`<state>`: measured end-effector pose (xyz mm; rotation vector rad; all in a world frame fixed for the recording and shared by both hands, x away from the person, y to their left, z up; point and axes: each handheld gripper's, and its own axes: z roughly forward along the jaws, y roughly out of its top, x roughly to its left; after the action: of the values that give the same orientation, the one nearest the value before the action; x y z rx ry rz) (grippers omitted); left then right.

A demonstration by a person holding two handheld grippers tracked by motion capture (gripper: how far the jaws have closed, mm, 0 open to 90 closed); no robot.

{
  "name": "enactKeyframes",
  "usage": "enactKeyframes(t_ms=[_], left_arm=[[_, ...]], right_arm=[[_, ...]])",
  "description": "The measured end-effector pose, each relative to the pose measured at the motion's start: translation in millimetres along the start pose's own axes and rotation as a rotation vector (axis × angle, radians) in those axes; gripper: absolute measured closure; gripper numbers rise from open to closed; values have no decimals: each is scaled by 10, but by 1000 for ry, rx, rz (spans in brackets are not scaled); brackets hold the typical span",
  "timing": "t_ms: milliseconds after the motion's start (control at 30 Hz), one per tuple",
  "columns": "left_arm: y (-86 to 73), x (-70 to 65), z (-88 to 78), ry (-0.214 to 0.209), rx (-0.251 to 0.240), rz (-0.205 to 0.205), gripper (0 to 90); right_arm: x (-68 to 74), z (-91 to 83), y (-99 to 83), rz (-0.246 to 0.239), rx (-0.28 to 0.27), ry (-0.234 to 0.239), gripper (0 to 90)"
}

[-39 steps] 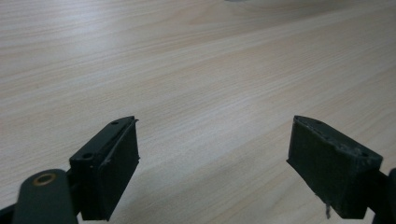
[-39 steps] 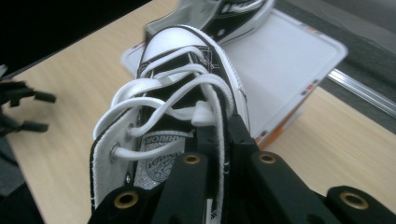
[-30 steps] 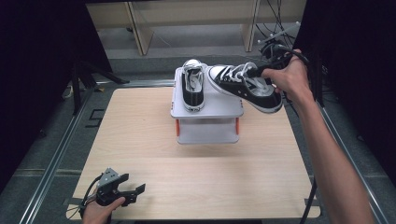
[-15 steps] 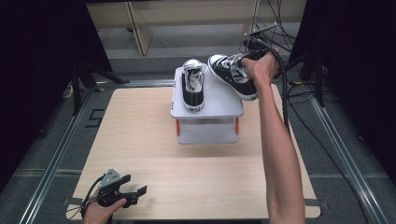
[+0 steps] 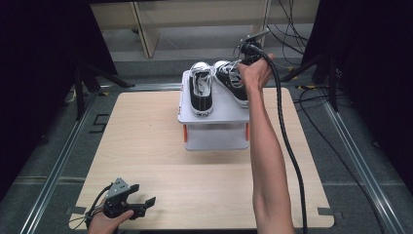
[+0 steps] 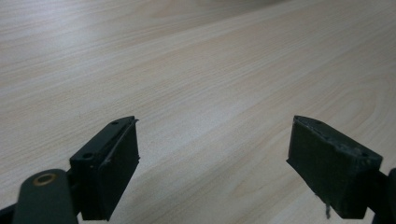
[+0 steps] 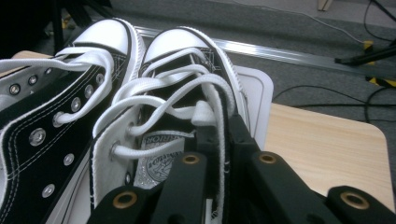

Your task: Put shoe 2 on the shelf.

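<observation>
Two black-and-white lace-up sneakers lie side by side on top of a white stand (image 5: pixel 214 131) at the back middle of the wooden table (image 5: pixel 195 180), toes pointing away. The left sneaker (image 5: pixel 200 90) lies free. My right gripper (image 5: pixel 242 68) is shut on the upper edge of the right sneaker (image 5: pixel 230 82). In the right gripper view its jaws pinch the canvas wall and a lace of that sneaker (image 7: pixel 182 60), with the other sneaker (image 7: pixel 56 93) beside it. My left gripper (image 5: pixel 146 202) rests open at the table's near left corner, and only bare wood (image 6: pixel 210 93) lies between its jaws.
Metal rails (image 5: pixel 58 161) run along both sides of the table. Cables (image 5: pixel 311 97) lie on the floor at the back right, and a black cable (image 5: pixel 287 146) trails beside the right arm. A wooden shelf unit (image 5: pixel 146 29) stands behind the table.
The right gripper carried the second sneaker left and down onto the stand, turning it toe-away beside the first. The left gripper has stayed where it was.
</observation>
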<state>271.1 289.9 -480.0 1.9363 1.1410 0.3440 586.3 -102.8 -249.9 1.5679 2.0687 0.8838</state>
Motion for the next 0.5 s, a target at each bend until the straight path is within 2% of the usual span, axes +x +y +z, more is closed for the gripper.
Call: enactKeyframes(t_ms=[33,67,267,333,367,400,467,500], left_arm=[[1,0,-2,1,-1,5,155],[2,1,-5,4,4,11,155],[2,2,-7,9,3,3,155],[0,-2,-5,12,2,2,155],[1,-10,-7,8,-6,-3,155],[2,-1,-15,14,3,11,156],[3,-3,-22,12,0,11,155],[2,-1,-21,11,1,11,155]], right_arm=[[9,-11,2,-9,-1,1,874],[36,-26,4,18,10,10,869],[186,-94,-35,12,54,58,853],[251,-102,-35,33,72,72,840],[268,-116,-36,27,70,80,838],[299,-122,-35,29,75,75,838],[314,-107,-45,-19,77,67,835],[325,-99,-57,-13,87,64,831]])
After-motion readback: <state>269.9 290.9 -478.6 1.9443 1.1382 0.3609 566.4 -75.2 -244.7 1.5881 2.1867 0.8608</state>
